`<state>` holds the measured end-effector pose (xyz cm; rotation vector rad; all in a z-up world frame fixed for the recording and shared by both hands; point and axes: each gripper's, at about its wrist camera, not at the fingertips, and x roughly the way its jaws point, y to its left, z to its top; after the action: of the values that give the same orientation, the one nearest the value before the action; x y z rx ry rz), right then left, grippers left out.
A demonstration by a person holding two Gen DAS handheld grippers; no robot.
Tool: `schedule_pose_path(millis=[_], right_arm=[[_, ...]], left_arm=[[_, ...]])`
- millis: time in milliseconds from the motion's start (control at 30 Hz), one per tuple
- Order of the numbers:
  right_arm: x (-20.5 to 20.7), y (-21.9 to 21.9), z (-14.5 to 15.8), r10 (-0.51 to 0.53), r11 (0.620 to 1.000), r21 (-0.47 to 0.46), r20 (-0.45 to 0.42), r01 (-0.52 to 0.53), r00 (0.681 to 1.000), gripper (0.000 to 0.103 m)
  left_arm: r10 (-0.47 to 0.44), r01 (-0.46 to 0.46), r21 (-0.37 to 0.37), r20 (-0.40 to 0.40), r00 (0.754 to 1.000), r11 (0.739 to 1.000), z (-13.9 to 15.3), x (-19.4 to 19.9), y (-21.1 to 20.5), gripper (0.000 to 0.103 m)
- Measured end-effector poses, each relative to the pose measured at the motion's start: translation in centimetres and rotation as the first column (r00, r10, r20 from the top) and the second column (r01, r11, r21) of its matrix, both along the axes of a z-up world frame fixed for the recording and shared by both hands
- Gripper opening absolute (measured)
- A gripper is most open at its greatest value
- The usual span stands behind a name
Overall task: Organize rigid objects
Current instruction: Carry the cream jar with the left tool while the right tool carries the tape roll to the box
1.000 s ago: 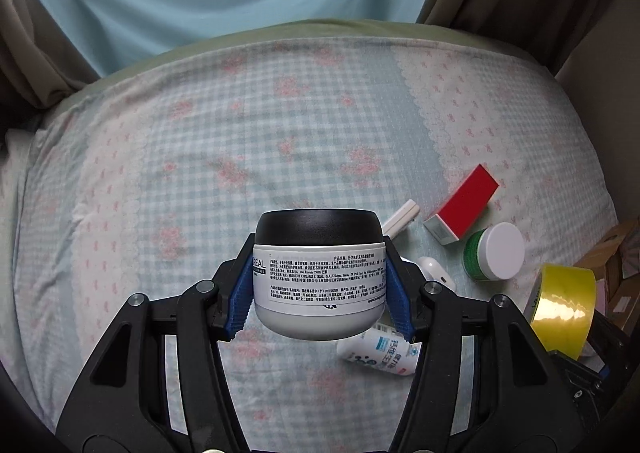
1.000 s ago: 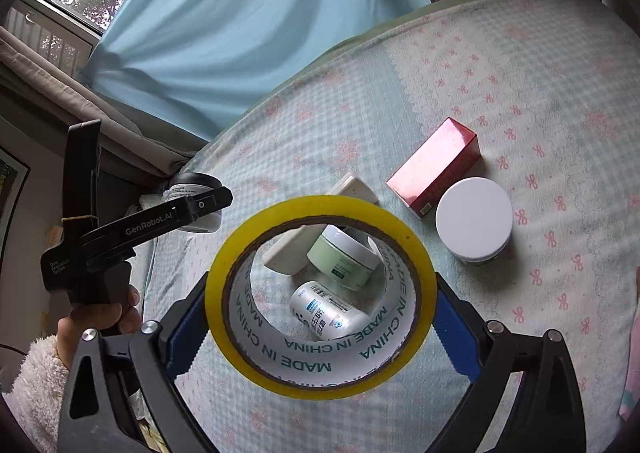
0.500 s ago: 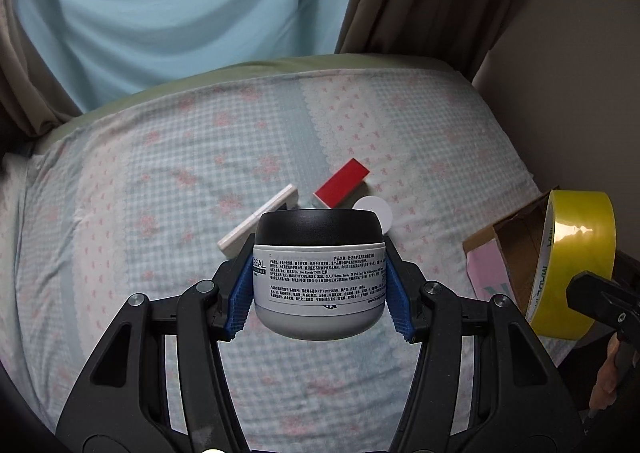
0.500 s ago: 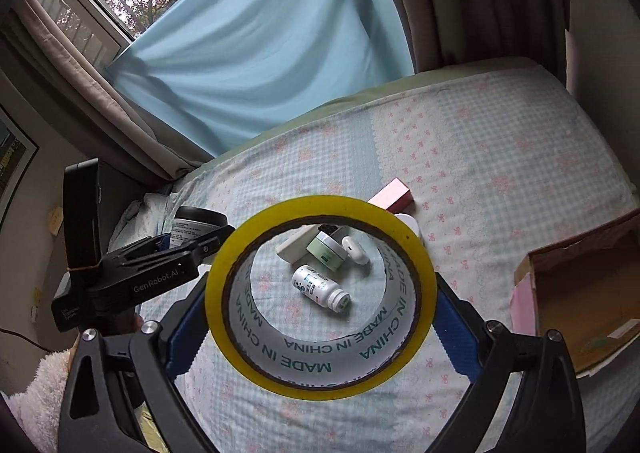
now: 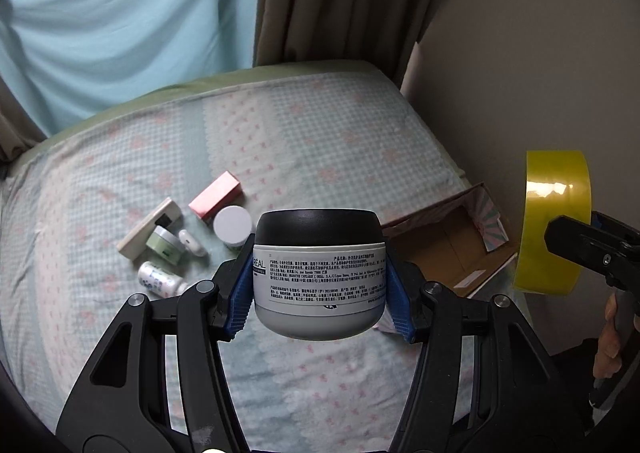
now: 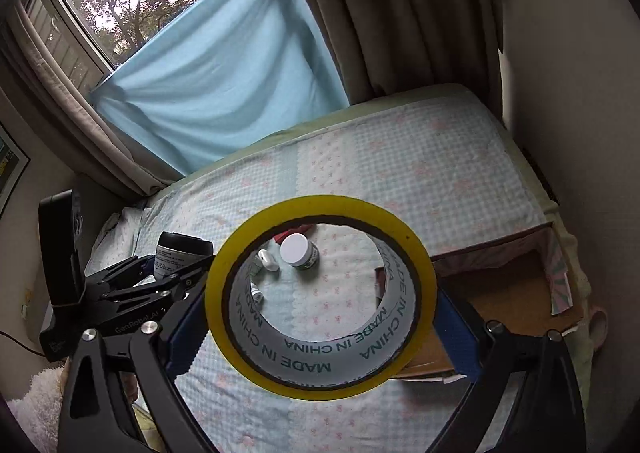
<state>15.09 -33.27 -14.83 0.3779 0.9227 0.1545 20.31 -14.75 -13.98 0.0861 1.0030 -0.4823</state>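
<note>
The left tongs (image 5: 320, 295) grip a squat round plastic jar (image 5: 320, 273), blue ribbed pads pressed to both sides of its grey-white body; its lid is matte black and domed, and a printed label wraps the front. It hangs in the air above the bed (image 5: 320, 141), whose quilted cover is checked pale blue with pink bows. The right tongs (image 6: 320, 317) clamp a roll of glossy yellow packing tape (image 6: 320, 333), its pale inner core printed "MADE IN CHINA". At the bed's right edge sits an open cardboard box (image 5: 448, 249) with bare brown walls. Toward the bed's middle lies a cluster: a pink rectangular carton (image 5: 216, 199), a white-lidded jar (image 5: 232, 225), a green-lidded pot (image 5: 164, 245), a cream flat bar (image 5: 150, 229), a small white bottle (image 5: 160, 281) on its side, and what may be an earbud case (image 5: 192, 243).
</note>
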Motion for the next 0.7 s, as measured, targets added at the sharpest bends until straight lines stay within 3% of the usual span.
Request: schedule_pose_path(millis=[267, 433, 700], right_arm=[[0.8, -10.3, -2.1, -0.071, 0.997, -0.041, -0.101, 0.068, 0.992, 0.098], [2.3, -15.0, -6.3, -0.101, 0.994, -0.054, -0.218, 0.092, 0.971, 0.098], [6.0, -18.1, -15.1, -0.1, 0.995, -0.046, -0.406, 0.089, 0.908, 0.098]], left_arm=[[-0.06, 0.061, 0.024, -0.043, 0.997, 0.998, -2.9, -1.5, -10.5, 0.053], [-0.102, 0.11, 0.101, -0.09, 0.991, 0.989, -7.0, -1.8, -15.1, 0.053], [-0.126, 0.169, 0.179, -0.228, 0.965, 0.969, -16.0, 0.3, -19.9, 0.053]])
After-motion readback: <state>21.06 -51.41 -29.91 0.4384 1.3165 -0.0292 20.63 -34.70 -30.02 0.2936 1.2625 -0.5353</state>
